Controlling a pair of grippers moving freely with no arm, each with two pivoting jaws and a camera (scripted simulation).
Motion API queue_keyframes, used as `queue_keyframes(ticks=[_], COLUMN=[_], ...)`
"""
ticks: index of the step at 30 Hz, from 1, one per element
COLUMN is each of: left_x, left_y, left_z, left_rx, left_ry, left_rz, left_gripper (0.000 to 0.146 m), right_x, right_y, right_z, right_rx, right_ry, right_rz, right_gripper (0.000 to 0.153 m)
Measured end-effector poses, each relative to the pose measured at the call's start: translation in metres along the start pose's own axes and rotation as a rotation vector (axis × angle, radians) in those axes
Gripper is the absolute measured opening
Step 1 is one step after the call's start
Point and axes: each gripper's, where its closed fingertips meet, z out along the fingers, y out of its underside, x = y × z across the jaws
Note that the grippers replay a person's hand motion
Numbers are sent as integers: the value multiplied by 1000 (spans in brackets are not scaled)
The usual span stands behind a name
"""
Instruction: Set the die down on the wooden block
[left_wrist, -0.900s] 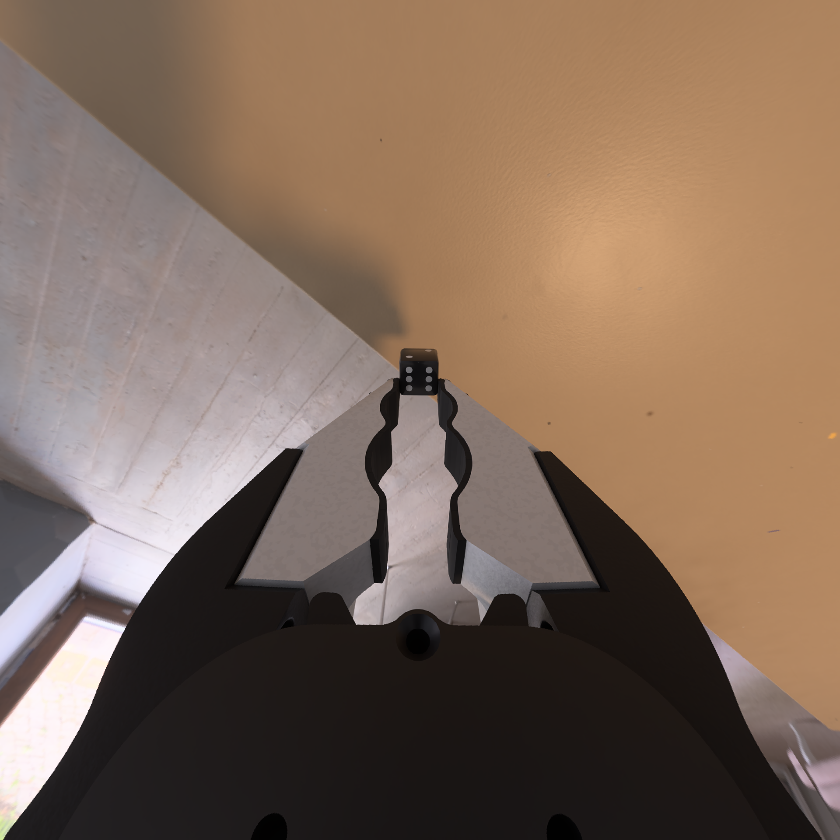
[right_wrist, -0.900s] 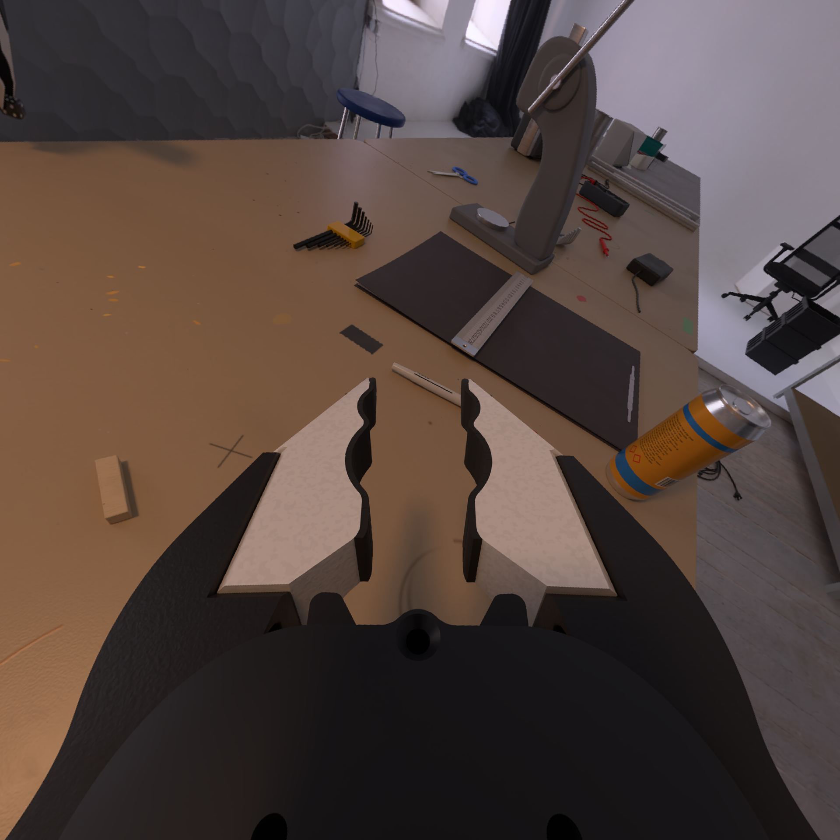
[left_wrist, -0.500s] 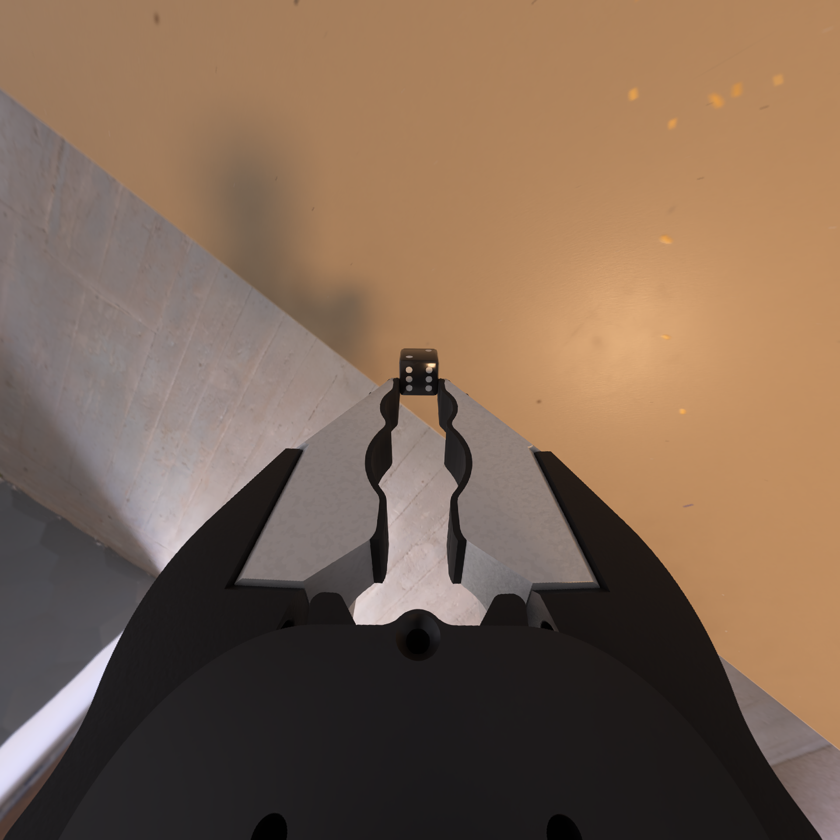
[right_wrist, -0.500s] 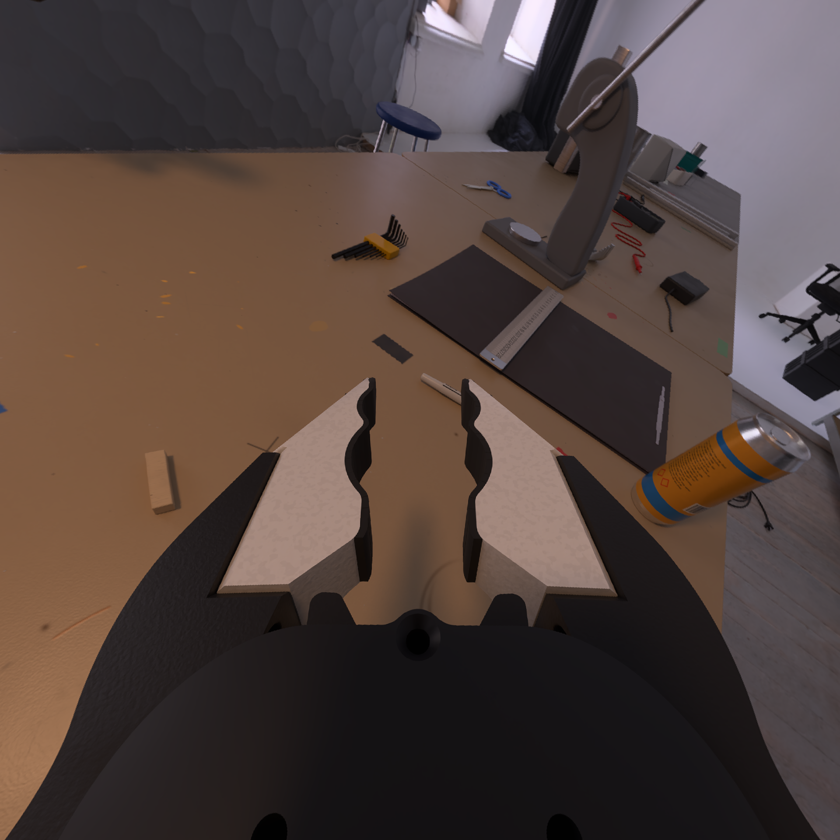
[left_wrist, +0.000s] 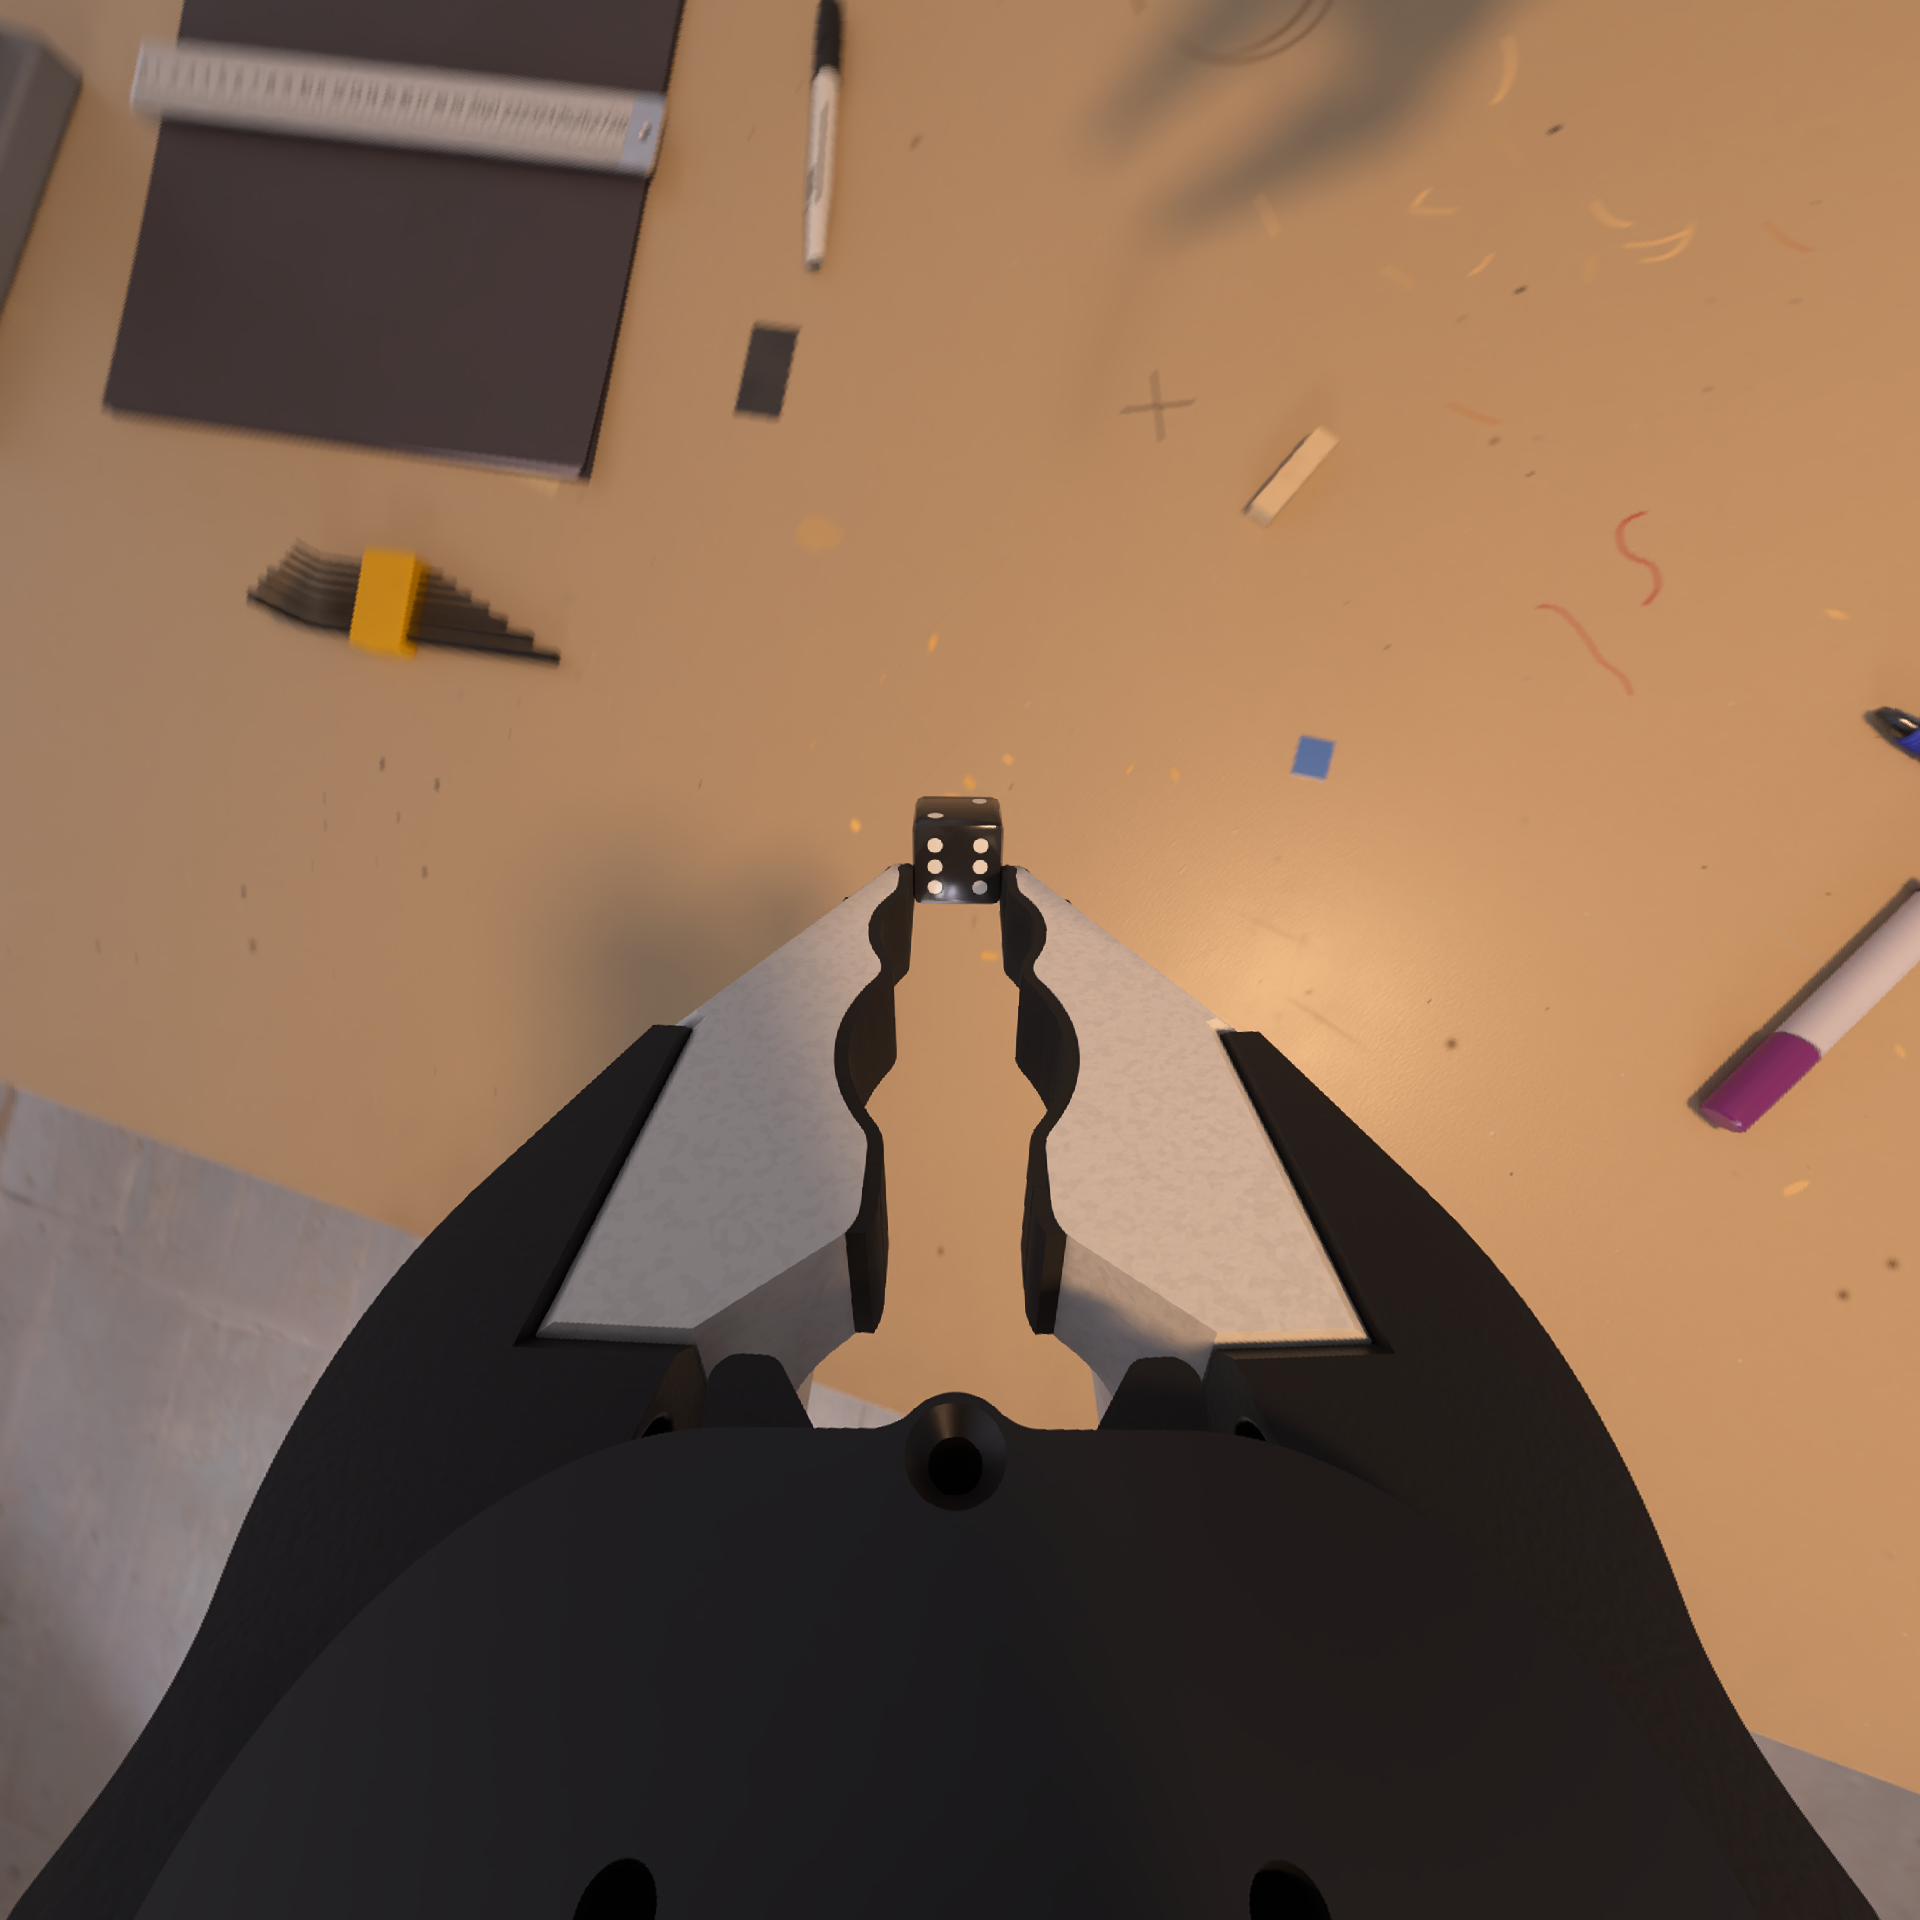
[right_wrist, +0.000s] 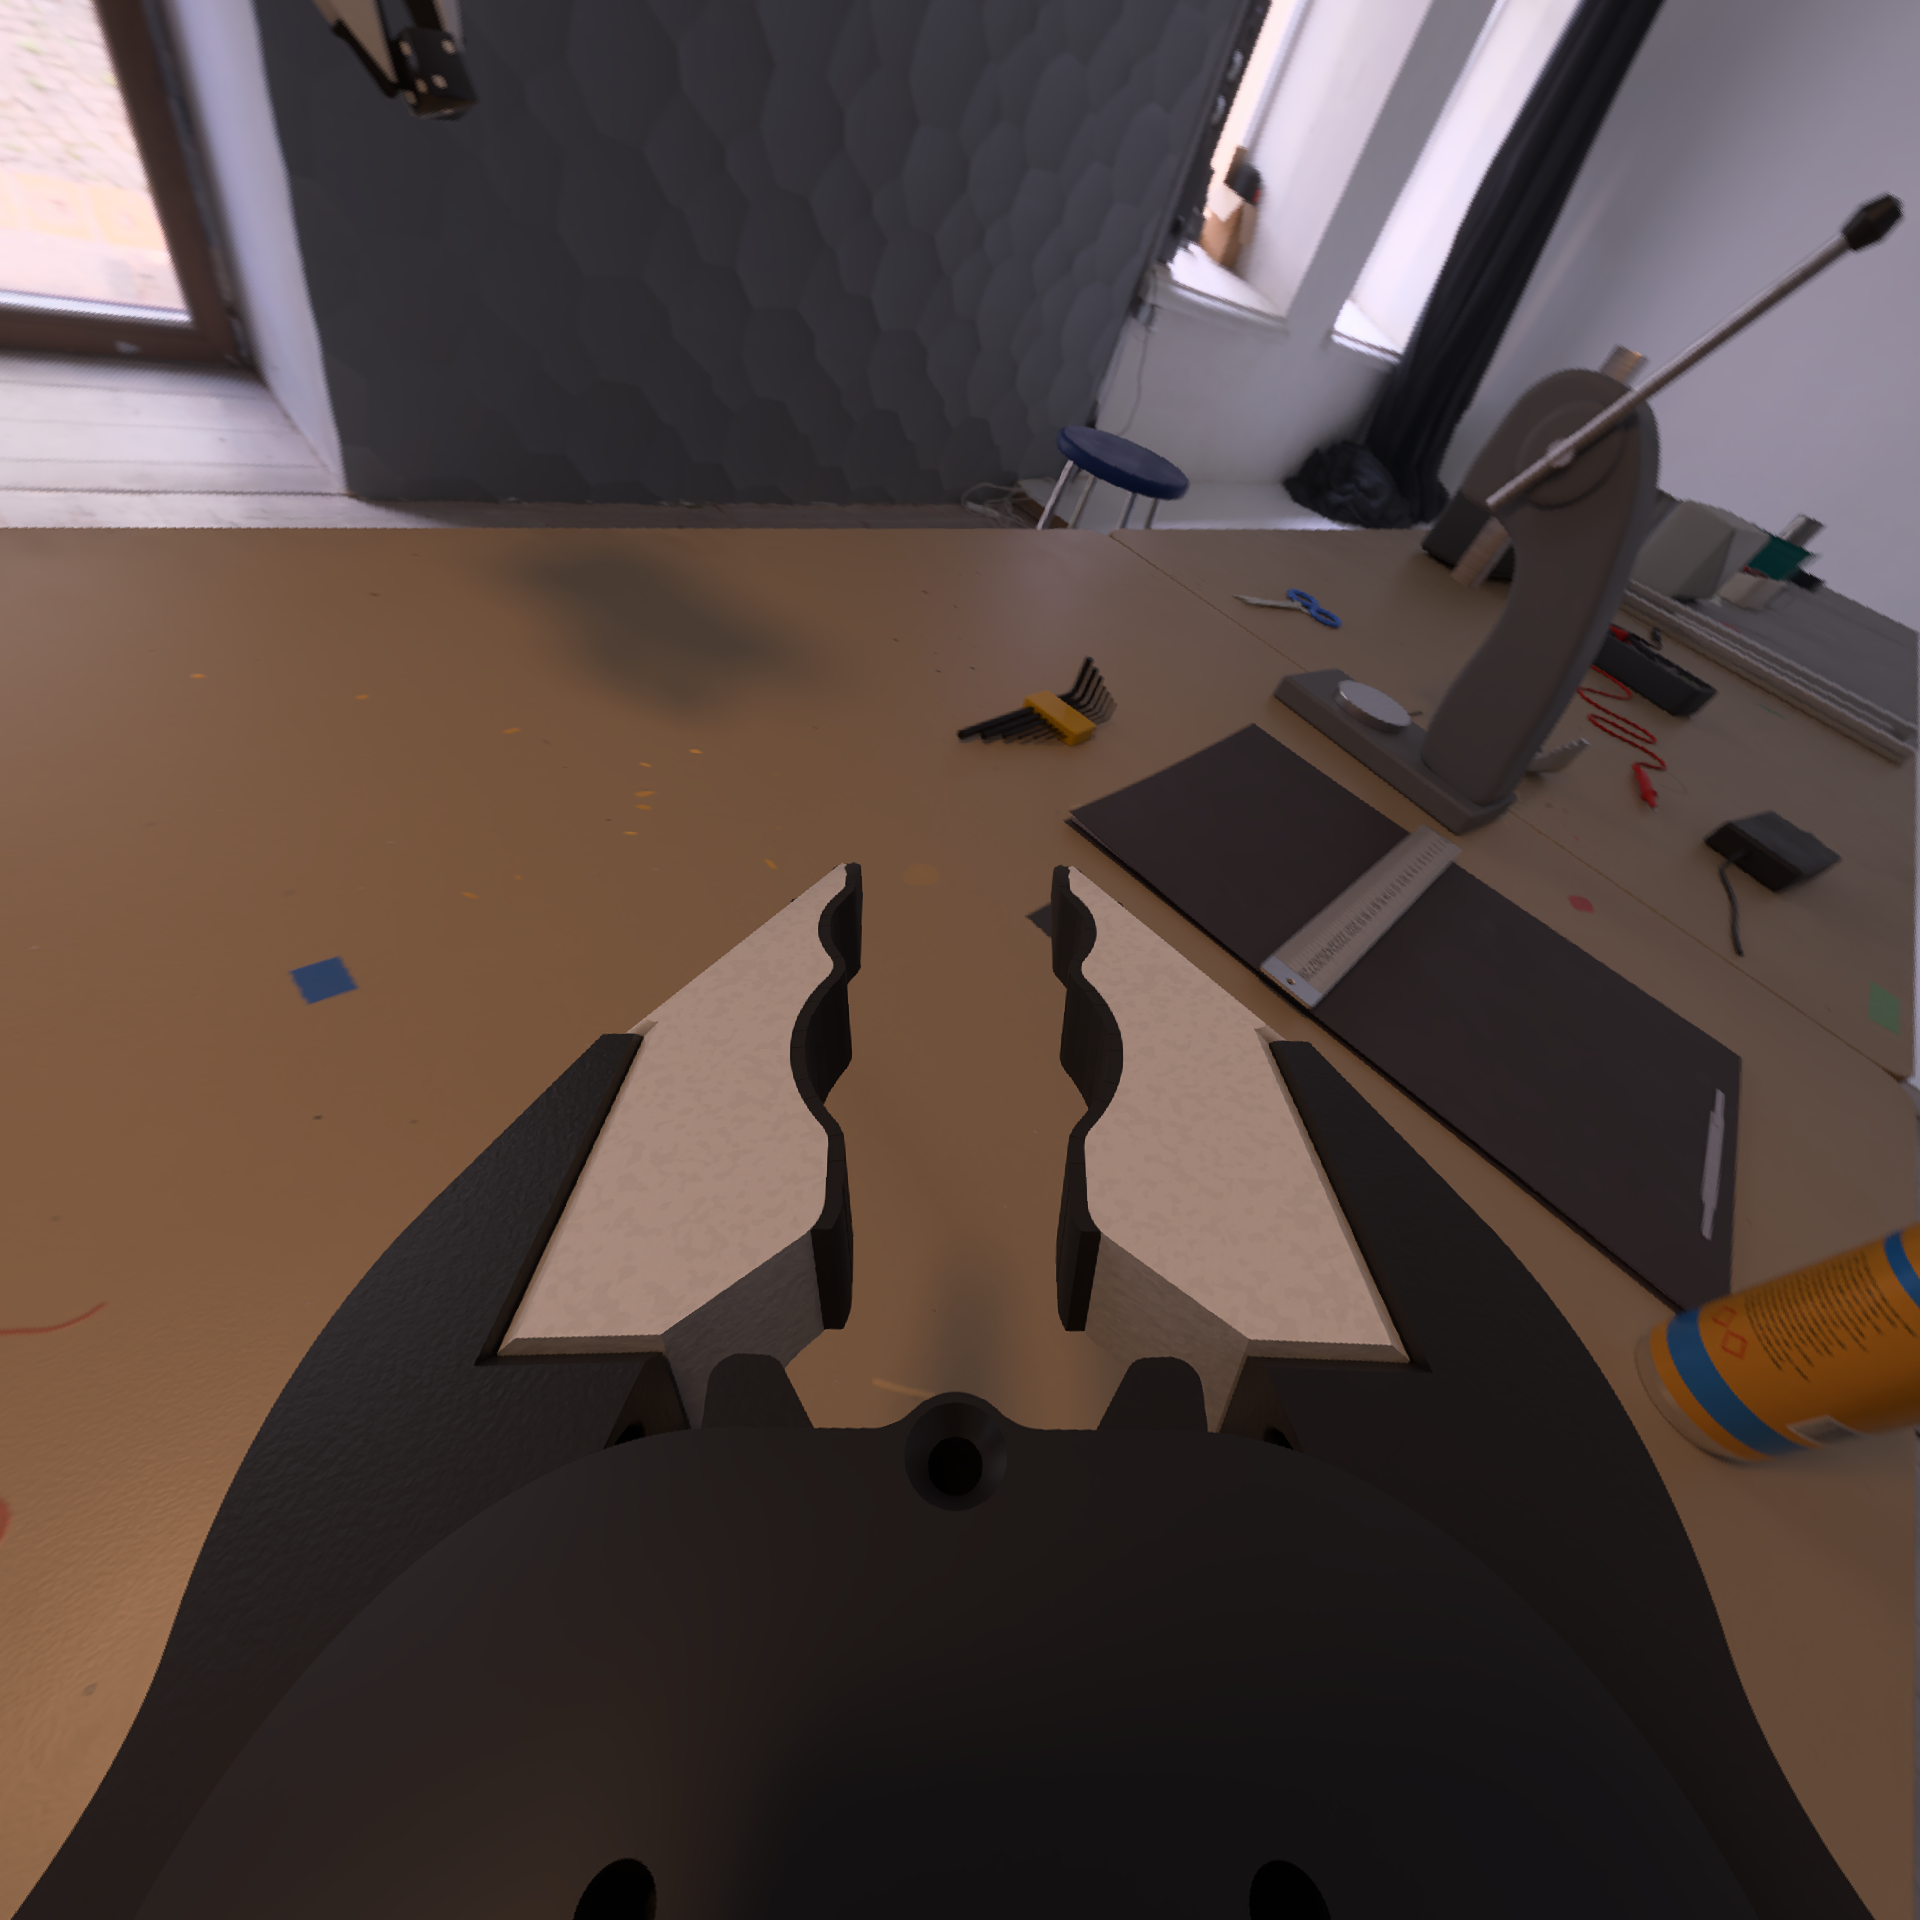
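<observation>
My left gripper (left_wrist: 957, 883) is shut on a small black die (left_wrist: 957, 850) with white pips, held at the fingertips high above the tan table. The pale wooden block (left_wrist: 1291, 476) lies flat on the table ahead and to the right of the die, beside a pencilled cross (left_wrist: 1155, 405). My right gripper (right_wrist: 956, 883) is open and empty over the table. In the right wrist view the left gripper with the die (right_wrist: 434, 73) hangs at the top left. The block is out of sight in that view.
A dark mat (left_wrist: 384, 281) with a steel ruler (left_wrist: 395, 109), a hex key set (left_wrist: 390, 605), two markers (left_wrist: 821, 135) (left_wrist: 1818, 1013) and a blue square (left_wrist: 1312, 756) lie on the table. An orange can (right_wrist: 1797, 1351) and a grey press (right_wrist: 1527, 665) stand at the right.
The left gripper with the die has swung from the table's edge inward, so the block and tools are now in its view. The right gripper has tilted up and the block has left its view.
</observation>
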Motion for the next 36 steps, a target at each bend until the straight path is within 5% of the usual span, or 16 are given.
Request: queue_keyframes(ticks=[19,36], left_x=[139,148], left_y=[-110,-86], left_z=[79,234], left_rx=[-223,-433], left_ry=[32,262], left_rz=[675,729], left_gripper=[16,16], right_x=[-38,-17], right_y=[0,43], right_z=[-36,-59], right_rx=[1,-87], right_ry=[-51,14], right_rz=[-160,-101], right_gripper=[36,36])
